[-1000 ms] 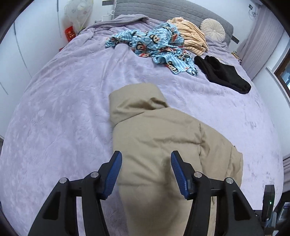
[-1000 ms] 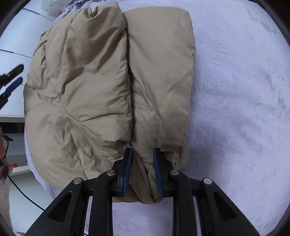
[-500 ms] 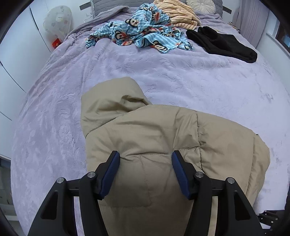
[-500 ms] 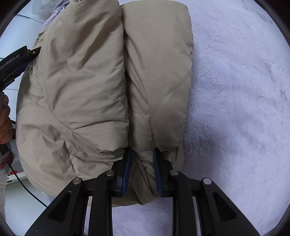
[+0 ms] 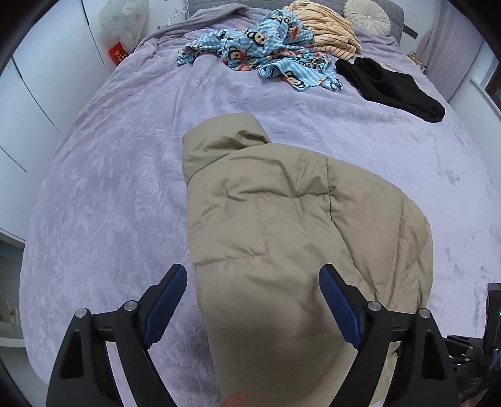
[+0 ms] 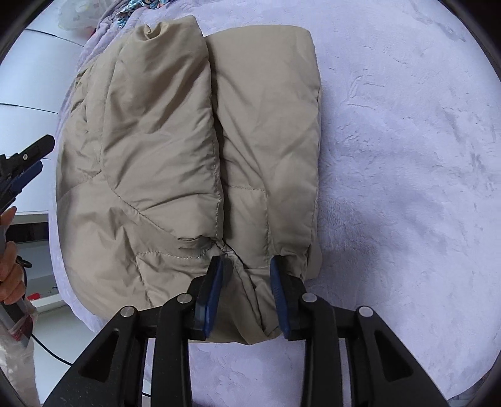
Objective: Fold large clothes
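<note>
Jacket [image 5: 281,238], tan and puffy, lies folded in a thick bundle on the lilac bed [image 5: 109,194], near the bed's foot edge. From my right-hand view its two padded halves lie side by side with a seam-like gap running between them [image 6: 216,150].

My left gripper [image 5: 252,291] hangs over the jacket's near end. Its jaws have just been opening and now stand wide; the blue pads [image 5: 166,300] are clear of the cloth on both sides, holding nothing.

My right gripper [image 6: 247,275] sits at the jacket's near hem. Its jaws have just been opening too; a fold of tan cloth is between them, and the pads [image 6: 213,288] look to have slackened off it, though I cannot tell for sure if one still touches.

Beyond the jacket, toward the head of the bed: a blue cartoon-print cloth [image 5: 260,53], a striped yellow blanket [image 5: 325,31], a round cushion [image 5: 366,14]. A black garment [image 5: 394,90] lies beyond the jacket and to its right.

A hand [image 6: 9,269] shows left of the jacket in the right-hand view.
</note>
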